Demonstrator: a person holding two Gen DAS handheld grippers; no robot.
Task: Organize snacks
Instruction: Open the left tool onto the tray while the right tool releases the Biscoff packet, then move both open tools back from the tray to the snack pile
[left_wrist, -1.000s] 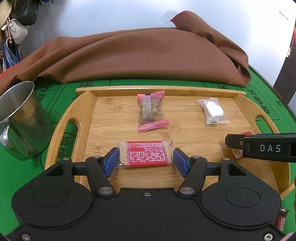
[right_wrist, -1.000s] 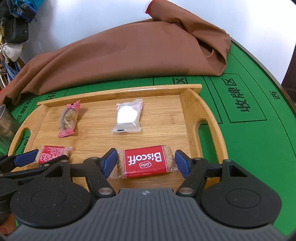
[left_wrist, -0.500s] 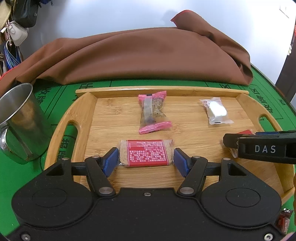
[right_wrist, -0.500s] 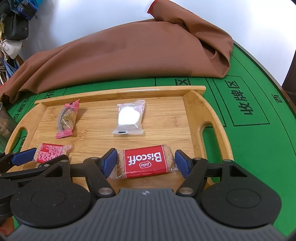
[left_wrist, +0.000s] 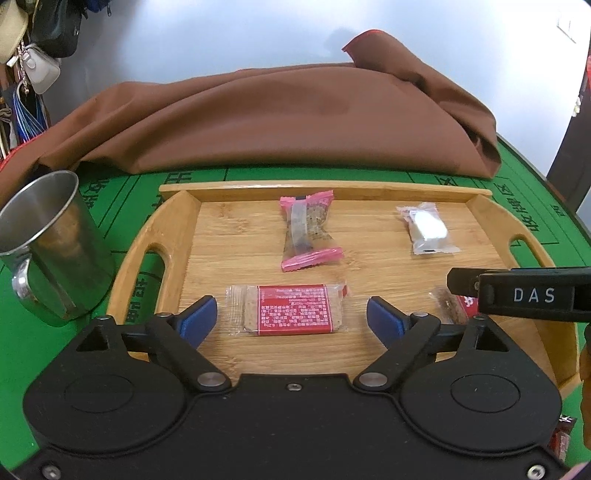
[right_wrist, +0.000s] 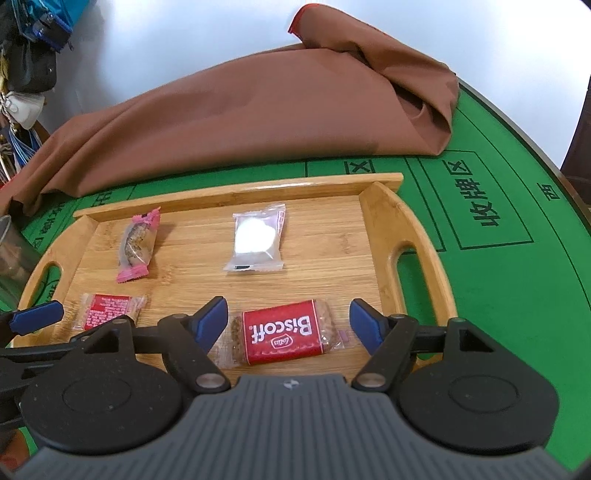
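A bamboo tray (left_wrist: 173, 229) (right_wrist: 380, 218) lies on the green table. On it lie a pink-ended snack (left_wrist: 308, 229) (right_wrist: 138, 243), a clear packet with a white sweet (left_wrist: 426, 230) (right_wrist: 256, 238), and two red biscuit packets. My left gripper (left_wrist: 291, 317) is open, its blue pads either side of the label-down red packet (left_wrist: 291, 310) (right_wrist: 105, 310), apart from it. My right gripper (right_wrist: 288, 325) is open around the Biscoff packet (right_wrist: 282, 334), which lies flat on the tray; its end shows in the left wrist view (left_wrist: 448, 306).
A steel mug (left_wrist: 51, 247) stands left of the tray. A heaped brown cloth (left_wrist: 295, 118) (right_wrist: 258, 118) lies behind the tray. A red wrapper (left_wrist: 561, 439) lies off the tray at the near right. The table edge curves at the right (right_wrist: 535, 147).
Both grippers have opened and let go of their biscuit packets, which now lie flat on the tray between the spread pads.
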